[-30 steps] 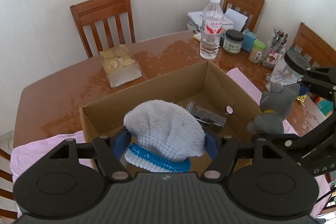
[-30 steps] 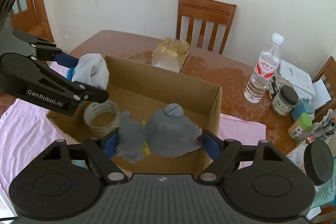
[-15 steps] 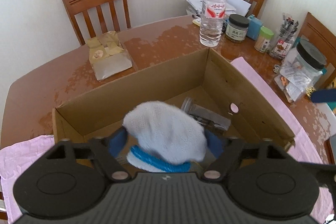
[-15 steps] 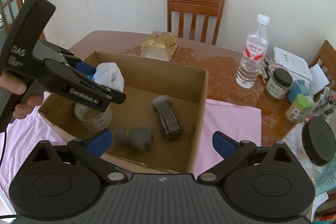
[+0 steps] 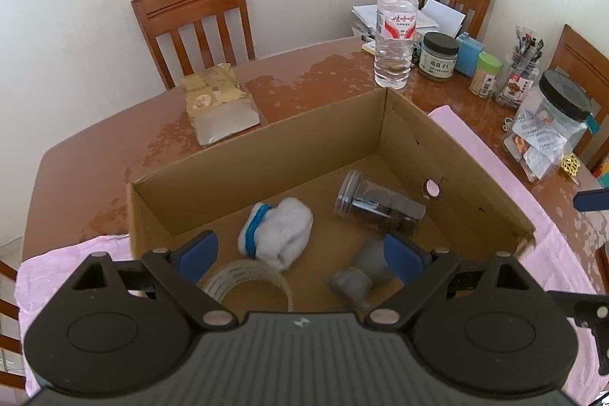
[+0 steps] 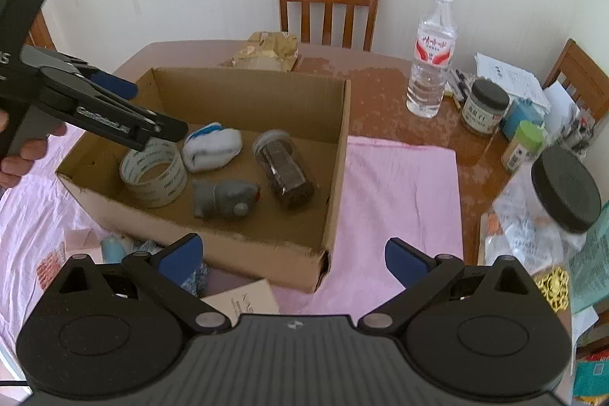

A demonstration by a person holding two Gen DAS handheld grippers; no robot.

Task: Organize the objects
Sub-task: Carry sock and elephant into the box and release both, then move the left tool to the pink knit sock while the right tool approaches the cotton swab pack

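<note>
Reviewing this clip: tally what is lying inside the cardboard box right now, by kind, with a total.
Inside the cardboard box:
Roll of clear tape: 1
White knit sock with blue band: 1
Grey plush toy: 1
Clear jar with dark contents, on its side: 1
Total: 4

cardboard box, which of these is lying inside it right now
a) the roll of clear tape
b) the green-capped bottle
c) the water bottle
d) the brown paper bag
a: the roll of clear tape lies on the floor of the cardboard box beside the white sock, while the water bottle stands outside on the table.
</note>
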